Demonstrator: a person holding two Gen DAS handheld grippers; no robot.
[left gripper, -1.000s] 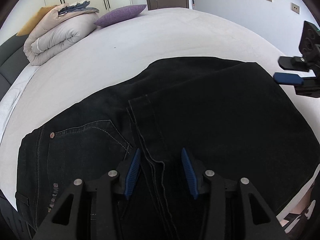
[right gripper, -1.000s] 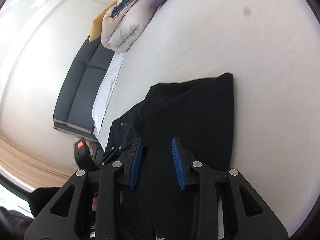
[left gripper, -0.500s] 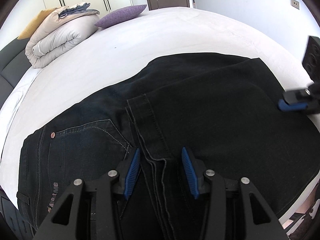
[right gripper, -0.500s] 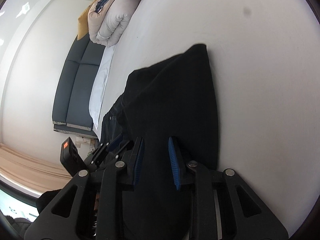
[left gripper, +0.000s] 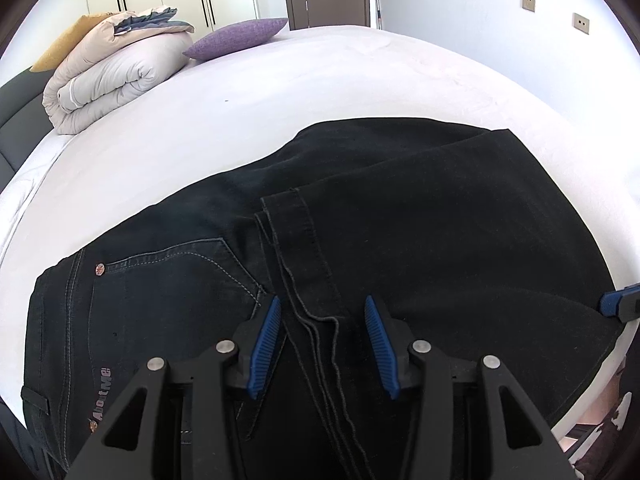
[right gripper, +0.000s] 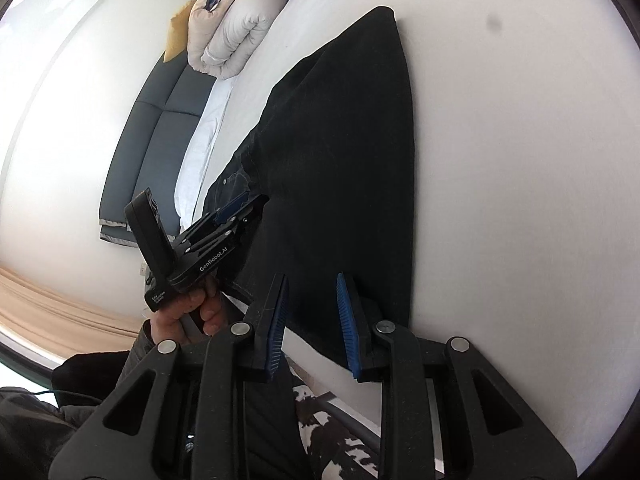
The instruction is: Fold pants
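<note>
Dark denim pants (left gripper: 400, 220) lie folded on the white bed (left gripper: 320, 80), legs doubled back so the hems rest near the back pocket. My left gripper (left gripper: 322, 328) is open, its blue pads either side of the leg hems at the near edge. In the right wrist view the pants (right gripper: 340, 140) stretch away as a long dark strip. My right gripper (right gripper: 312, 312) is open over the near folded end, at the bed's edge. The left gripper also shows in the right wrist view (right gripper: 236, 208), held in a hand.
A rolled beige duvet (left gripper: 116, 76), a purple pillow (left gripper: 240, 36) and a yellow cushion (left gripper: 64, 44) sit at the bed's far side. A dark headboard (right gripper: 144, 140) runs along the left. A patterned rug (right gripper: 332, 428) lies below the bed edge.
My right gripper has moved down and back to the near folded end of the pants at the bed's edge. The left gripper has barely moved and stays open.
</note>
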